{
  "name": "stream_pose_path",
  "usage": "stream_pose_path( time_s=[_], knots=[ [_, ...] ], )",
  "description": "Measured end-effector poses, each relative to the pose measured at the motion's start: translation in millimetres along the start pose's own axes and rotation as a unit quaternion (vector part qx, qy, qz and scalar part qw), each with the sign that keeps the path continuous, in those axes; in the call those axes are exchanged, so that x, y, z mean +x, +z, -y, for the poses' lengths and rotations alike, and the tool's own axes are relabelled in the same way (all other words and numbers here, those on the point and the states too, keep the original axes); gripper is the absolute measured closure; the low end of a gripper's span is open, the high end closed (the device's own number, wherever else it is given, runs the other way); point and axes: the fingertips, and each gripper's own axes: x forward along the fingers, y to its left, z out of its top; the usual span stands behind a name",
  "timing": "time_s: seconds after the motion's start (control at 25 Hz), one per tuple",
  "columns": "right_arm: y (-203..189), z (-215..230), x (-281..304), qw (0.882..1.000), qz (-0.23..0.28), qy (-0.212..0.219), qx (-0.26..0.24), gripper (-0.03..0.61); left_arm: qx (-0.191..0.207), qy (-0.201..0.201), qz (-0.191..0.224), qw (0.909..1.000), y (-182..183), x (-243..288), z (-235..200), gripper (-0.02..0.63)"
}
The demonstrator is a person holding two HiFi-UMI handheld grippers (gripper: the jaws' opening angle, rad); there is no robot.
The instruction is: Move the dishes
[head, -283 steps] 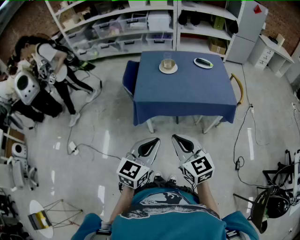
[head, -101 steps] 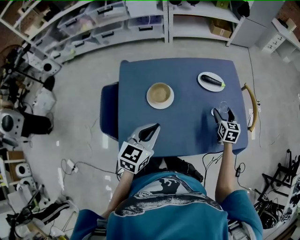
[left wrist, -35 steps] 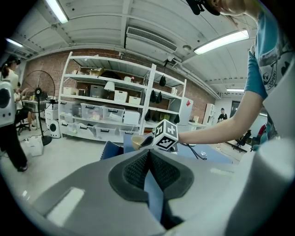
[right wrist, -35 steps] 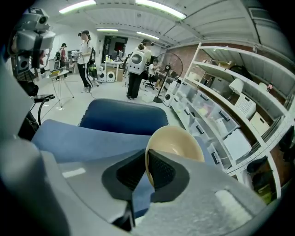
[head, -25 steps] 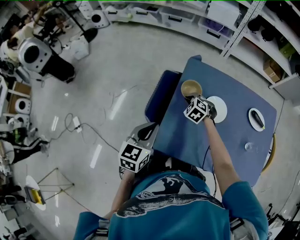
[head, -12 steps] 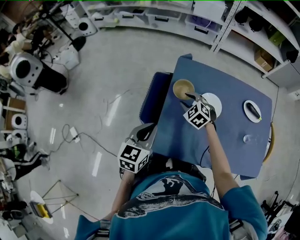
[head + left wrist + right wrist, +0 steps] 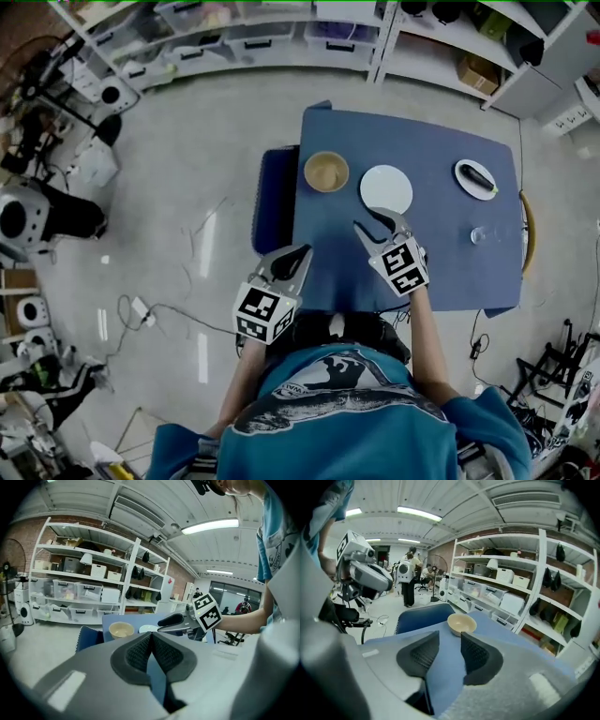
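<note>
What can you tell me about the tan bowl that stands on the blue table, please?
The bowl is round and tan with a plain, matte look, perhaps ceramic or plastic. It stands upright, mouth up, and looks empty. It sits on the blue cloth near the table's far left corner, close to the edge where a blue chair is tucked in. The white plate lies beside it, with a gap between them. Only the cloth touches it; the right gripper, fingers apart, hangs nearer the person, clear of it.

Head view steeply down over the table [image 7: 450,253]; both gripper views low, level, toward the shared bowl [image 7: 326,172].
</note>
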Motion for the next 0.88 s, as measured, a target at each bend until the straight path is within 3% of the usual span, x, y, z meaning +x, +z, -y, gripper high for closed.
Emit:
stream_pose_path(
  time_s=[0.2, 0.44, 0.64, 0.88],
  knots=[
    [-29, -6, -43, 0.997, 0.003, -0.040, 0.066, 0.439, 0.019, -0.055, -0.014, 0.9982, -3, 23, 25, 0.600],
    [-57, -5, -102, 0.985, 0.020, -0.088, 0.146, 0.445, 0.046, -0.113, -0.033, 0.9920, -8, 43, 65, 0.600],
    [-63, -11, -146, 0.975, 0.057, -0.108, 0.186, 0.453, 0.059, -0.123, -0.039, 0.9898, -10, 45, 96, 0.600],
    [-71, -25, -183, 0.974, 0.080, -0.100, 0.188, 0.454, 0.059, -0.110, -0.032, 0.9916, -12, 36, 136, 0.600]
  ],
)
